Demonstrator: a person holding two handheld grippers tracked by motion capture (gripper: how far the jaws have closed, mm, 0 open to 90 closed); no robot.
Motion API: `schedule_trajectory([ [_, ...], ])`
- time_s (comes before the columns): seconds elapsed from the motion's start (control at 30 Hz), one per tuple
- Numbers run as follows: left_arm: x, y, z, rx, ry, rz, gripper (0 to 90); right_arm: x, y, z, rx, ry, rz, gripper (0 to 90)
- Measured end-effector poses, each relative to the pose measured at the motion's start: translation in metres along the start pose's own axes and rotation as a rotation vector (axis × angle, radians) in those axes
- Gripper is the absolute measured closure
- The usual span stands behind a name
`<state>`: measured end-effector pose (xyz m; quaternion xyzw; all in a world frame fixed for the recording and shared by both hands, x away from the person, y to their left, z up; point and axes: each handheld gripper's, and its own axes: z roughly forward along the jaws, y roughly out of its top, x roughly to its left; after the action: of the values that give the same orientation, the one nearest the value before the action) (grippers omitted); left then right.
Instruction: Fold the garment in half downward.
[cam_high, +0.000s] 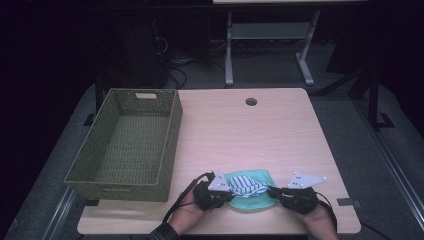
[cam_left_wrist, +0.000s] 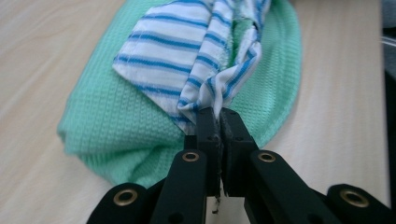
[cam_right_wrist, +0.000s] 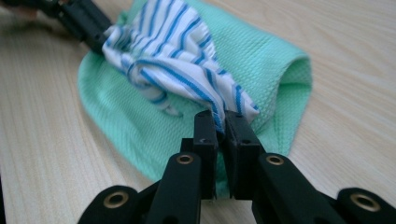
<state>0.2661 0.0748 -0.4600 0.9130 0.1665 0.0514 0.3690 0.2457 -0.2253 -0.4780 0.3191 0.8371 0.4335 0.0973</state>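
both the left gripper (cam_left_wrist: 218, 122) and right gripper (cam_right_wrist: 220, 125) are clamped tight on thin corners of the striped cloth (cam_high: 245, 184), so a hard pull could slip one free or drag the green cloth (cam_high: 256, 202) underneath along.

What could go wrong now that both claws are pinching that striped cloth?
Both the left gripper and the right gripper pinch only thin edges of the striped cloth, so an edge might slip free if pulled. The cloth lies on the green cloth, which could drag along or slide off the near table edge. The basket sits well off to the left.
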Motion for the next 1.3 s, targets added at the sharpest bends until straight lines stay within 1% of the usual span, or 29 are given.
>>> schedule_trajectory([
  [0.13,0.011,-0.002,-0.006,0.022,0.044,0.001,86.9,0.004,0.004,0.006,0.005,0.016,-0.005,82.9],
  [0.17,0.014,-0.002,-0.007,0.025,0.056,0.001,86.6,0.005,0.005,0.007,0.005,0.02,-0.013,82.7],
  [0.27,0.019,-0.004,-0.012,0.03,0.084,-0.01,85.3,0.008,0.007,0.011,0.01,0.035,-0.012,81.3],
  [0.3,0.022,-0.004,-0.013,0.033,0.088,-0.016,84.3,0.009,0.007,0.011,0.016,0.041,-0.002,79.9],
  [0.37,0.024,-0.005,-0.016,0.027,0.082,-0.032,81.7,0.008,0.007,0.011,0.017,0.055,-0.008,76.1],
  [0.43,0.025,-0.005,-0.02,0.014,0.075,-0.045,77.7,0.006,0.007,0.01,0.004,0.064,0.006,72.1],
  [0.47,0.024,-0.004,-0.022,-0.007,0.066,-0.065,76.2,0.005,0.007,0.009,0.001,0.069,0.01,70.1],
  [0.53,0.024,-0.003,-0.027,-0.016,0.056,-0.069,72.8,0.003,0.007,0.006,-0.013,0.085,0.027,64.3],
  [0.57,0.024,-0.002,-0.029,-0.022,0.059,-0.067,72.2,0.002,0.008,0.003,-0.026,0.094,0.039,62.6],
  [0.6,0.024,-0.002,-0.032,-0.035,0.053,-0.078,71.9,0.001,0.008,0.001,-0.035,0.096,0.042,61.6],
  [0.63,0.024,-0.001,-0.036,-0.038,0.045,-0.078,71.9,0.0,0.009,-0.002,-0.046,0.09,0.042,61.5],
  [0.7,0.024,0.001,-0.04,-0.062,0.044,-0.085,71.9,-0.002,0.011,-0.008,-0.062,0.079,0.05,63.7],
  [0.73,0.024,0.002,-0.042,-0.071,0.04,-0.091,73.2,-0.004,0.012,-0.011,-0.072,0.07,0.045,66.0],
  [0.77,0.024,0.003,-0.043,-0.075,0.044,-0.094,75.8,-0.005,0.013,-0.012,-0.082,0.059,0.043,70.4],
  [0.83,0.027,0.005,-0.045,-0.093,0.051,-0.112,80.1,-0.007,0.016,-0.014,-0.086,0.044,0.038,75.1],
  [0.87,0.028,0.006,-0.045,-0.092,0.054,-0.12,83.7,-0.008,0.02,-0.014,-0.09,0.039,0.034,78.5],
  [0.9,0.03,0.007,-0.045,-0.089,0.057,-0.12,85.4,-0.009,0.021,-0.013,-0.093,0.038,0.03,80.6],
  [0.97,0.034,0.011,-0.043,-0.092,0.065,-0.134,89.0,-0.01,0.026,-0.011,-0.098,0.037,0.021,84.7],
  [1.03,0.039,0.015,-0.041,-0.094,0.068,-0.14,89.5,-0.011,0.03,-0.007,-0.096,0.045,0.01,88.6],
  [1.17,0.048,0.021,-0.038,-0.105,0.081,-0.155,89.5,-0.01,0.036,-0.001,-0.094,0.068,0.012,89.6],
  [1.23,0.052,0.024,-0.036,-0.099,0.094,-0.163,89.5,-0.01,0.037,0.003,-0.086,0.078,-0.002,89.6],
  [1.3,0.058,0.026,-0.032,-0.101,0.102,-0.171,89.5,-0.01,0.038,0.006,-0.08,0.07,-0.002,89.6],
])
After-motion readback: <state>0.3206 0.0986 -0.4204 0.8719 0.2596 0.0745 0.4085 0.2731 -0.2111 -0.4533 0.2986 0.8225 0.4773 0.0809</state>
